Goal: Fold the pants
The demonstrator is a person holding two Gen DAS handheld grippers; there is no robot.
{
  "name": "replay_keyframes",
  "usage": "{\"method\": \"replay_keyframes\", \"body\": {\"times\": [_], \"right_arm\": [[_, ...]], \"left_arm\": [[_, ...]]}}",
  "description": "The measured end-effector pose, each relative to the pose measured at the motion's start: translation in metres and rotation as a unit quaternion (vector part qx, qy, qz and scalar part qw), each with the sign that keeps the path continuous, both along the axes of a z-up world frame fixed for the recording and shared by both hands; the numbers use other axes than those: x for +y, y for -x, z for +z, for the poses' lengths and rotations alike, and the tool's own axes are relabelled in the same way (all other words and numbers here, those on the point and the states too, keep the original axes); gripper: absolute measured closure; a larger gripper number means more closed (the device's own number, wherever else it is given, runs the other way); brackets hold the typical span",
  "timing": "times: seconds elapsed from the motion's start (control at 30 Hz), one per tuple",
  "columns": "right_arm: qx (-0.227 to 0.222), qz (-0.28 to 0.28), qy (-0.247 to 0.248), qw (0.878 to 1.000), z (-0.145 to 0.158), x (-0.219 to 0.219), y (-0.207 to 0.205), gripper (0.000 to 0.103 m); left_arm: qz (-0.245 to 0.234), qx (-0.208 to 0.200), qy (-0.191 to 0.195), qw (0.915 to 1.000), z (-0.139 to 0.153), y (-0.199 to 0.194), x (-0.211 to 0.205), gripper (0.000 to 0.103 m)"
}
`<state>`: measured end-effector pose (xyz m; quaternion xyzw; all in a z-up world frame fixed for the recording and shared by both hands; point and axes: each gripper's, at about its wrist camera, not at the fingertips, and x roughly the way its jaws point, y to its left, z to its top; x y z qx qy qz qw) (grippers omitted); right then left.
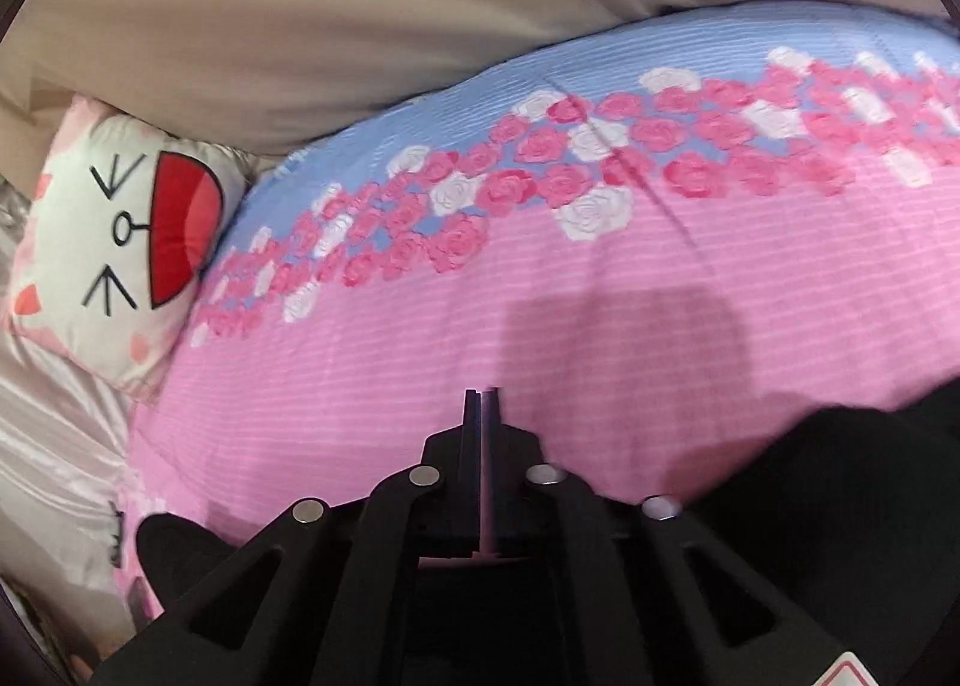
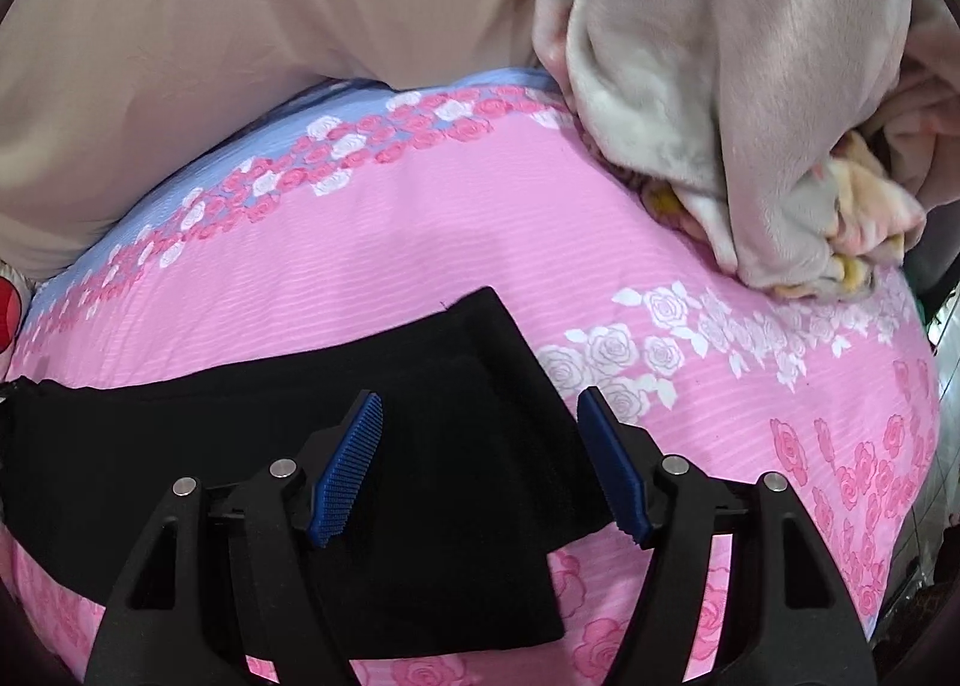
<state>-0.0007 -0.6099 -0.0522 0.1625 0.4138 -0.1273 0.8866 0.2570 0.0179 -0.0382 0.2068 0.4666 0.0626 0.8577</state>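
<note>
A bed is seen, covered by a pink ribbed bedspread (image 2: 420, 242) printed with a blue border band and pink and white roses; a beige fabric-covered surface (image 1: 300, 26) rises behind it. On the far right of the bedspread, in the right wrist view, a crumpled grey and cream plush blanket (image 2: 750, 86) is heaped. At the left edge of the bed, in the left wrist view, a white square cushion (image 1: 114, 242) printed with a cat face and a red open mouth is leaned against pale satin bedding (image 1: 54, 446).

The black fabric pants (image 2: 420, 446) are laid flat across the near part of the bedspread, folded over in layers, with one squared corner turned toward the headboard side. In the left wrist view only dark edges of the pants are glimpsed at lower right and lower left.

The right gripper (image 2: 480, 464) is held above the pants with its blue ribbed jaws spread wide, nothing being grasped. The left gripper (image 1: 482, 404) is held over bare pink bedspread with its jaws pressed together on nothing.
</note>
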Motion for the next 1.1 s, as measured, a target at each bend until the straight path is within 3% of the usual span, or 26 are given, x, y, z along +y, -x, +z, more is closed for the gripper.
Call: {"method": "replay_keyframes", "body": {"times": [0.03,0.07,0.13,0.17,0.23,0.3,0.33,0.37,0.43,0.47,0.57,0.63,0.67,0.7,0.73,0.77,0.83,0.87,0.93,1.0,1.03,1.07,1.1], "right_arm": [[0.003,0.005,-0.002,1.0,-0.002,0.0,-0.002,0.037],[0.007,0.012,0.001,1.0,-0.003,0.003,-0.005,0.039],[0.009,0.034,0.011,0.999,-0.003,0.011,-0.008,0.039],[0.01,0.045,0.019,0.999,-0.003,0.016,-0.009,0.039],[0.014,0.05,0.023,0.998,-0.006,0.017,-0.013,0.044],[0.029,0.057,0.017,0.998,-0.014,0.016,-0.021,0.072],[0.028,0.062,0.034,0.997,-0.014,0.021,-0.022,0.072],[0.027,0.066,0.047,0.996,-0.011,0.025,-0.023,0.082],[0.013,0.062,0.082,0.995,0.001,0.031,-0.024,0.089],[-0.009,0.057,0.099,0.993,0.014,0.032,-0.024,0.09],[-0.041,0.05,0.131,0.989,0.039,0.029,-0.03,0.09],[0.01,0.059,0.131,0.99,0.018,0.021,-0.046,0.087],[0.048,0.062,0.109,0.991,-0.001,0.015,-0.054,0.079],[0.047,0.052,0.113,0.991,-0.011,0.012,-0.051,0.063],[0.033,0.032,0.126,0.991,-0.006,0.012,-0.043,0.049],[0.026,0.009,0.134,0.991,0.0,0.012,-0.036,0.033],[-0.019,-0.013,0.131,0.991,0.022,0.019,-0.015,0.035],[-0.038,-0.015,0.133,0.99,0.033,0.027,-0.007,0.034],[-0.073,0.017,0.124,0.989,0.057,0.058,-0.005,0.033],[-0.097,0.108,0.105,0.984,0.075,0.122,-0.026,0.033],[-0.098,0.142,0.103,0.98,0.077,0.147,-0.036,0.033],[-0.096,0.188,0.102,0.972,0.079,0.183,-0.051,0.034],[-0.096,0.242,0.096,0.961,0.078,0.228,-0.069,0.034]], "left_arm": [[-0.007,0.006,0.015,0.9999,0.005,0.007,-0.001,0.074],[-0.01,0.005,0.017,0.9998,0.011,0.016,-0.002,0.04],[-0.023,-0.033,0.008,0.9992,0.022,0.037,-0.007,0.013],[-0.036,-0.051,0.001,0.998,0.027,0.047,-0.01,0.014],[-0.044,-0.045,-0.012,0.998,0.023,0.052,-0.016,0.013],[-0.046,-0.029,-0.027,0.9982,0.01,0.045,-0.023,0.013],[-0.037,-0.027,-0.055,0.9974,-0.001,0.038,-0.027,0.02],[-0.035,-0.031,-0.065,0.9968,-0.005,0.034,-0.029,0.055],[-0.015,-0.017,-0.066,0.9976,-0.014,0.02,-0.028,0.101],[-0.007,-0.014,-0.058,0.9982,-0.015,0.013,-0.026,0.103],[0.008,-0.047,-0.099,0.9939,-0.016,-0.006,-0.029,0.103],[0.018,-0.046,-0.093,0.9944,-0.017,-0.018,-0.027,0.103],[0.023,-0.042,-0.081,0.9955,-0.015,-0.022,-0.024,0.103],[0.028,-0.045,-0.069,0.9962,-0.012,-0.023,-0.02,0.102],[0.04,-0.055,-0.05,0.9964,-0.002,-0.021,-0.013,0.092],[0.045,-0.062,-0.029,0.9967,0.007,-0.018,-0.006,0.092],[0.057,-0.073,0.024,0.9954,0.03,-0.005,0.014,0.086],[0.063,-0.08,0.038,0.9941,0.04,0.002,0.022,0.067],[0.076,-0.102,0.062,0.9899,0.061,0.022,0.04,0.043],[0.077,-0.123,0.064,0.9873,0.075,0.041,0.05,0.041],[0.079,-0.132,0.056,0.9866,0.08,0.053,0.056,0.035],[0.083,-0.136,0.049,0.986,0.082,0.06,0.062,0.026],[0.088,-0.141,0.042,0.9852,0.083,0.068,0.066,0.025]]}}
